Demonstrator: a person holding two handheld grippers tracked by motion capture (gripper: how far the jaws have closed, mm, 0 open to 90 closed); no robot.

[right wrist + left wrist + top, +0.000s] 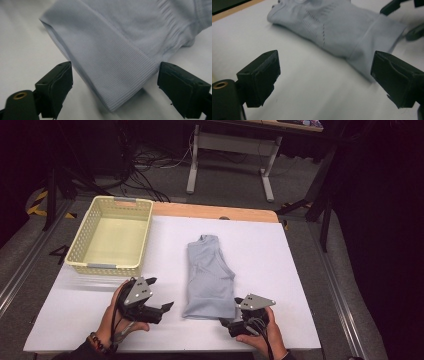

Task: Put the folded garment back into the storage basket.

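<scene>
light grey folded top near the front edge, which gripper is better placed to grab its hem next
Right. The right gripper sits at the near corner of the light grey folded ribbed top, jaws open around the hem. The left gripper is open too but stands off over bare white table.

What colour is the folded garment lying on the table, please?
Pale grey-blue, with a ribbed hem; the garment shows best in the right gripper view.

Lab: dark room, floor cables, white-covered table, desk frame.
</scene>
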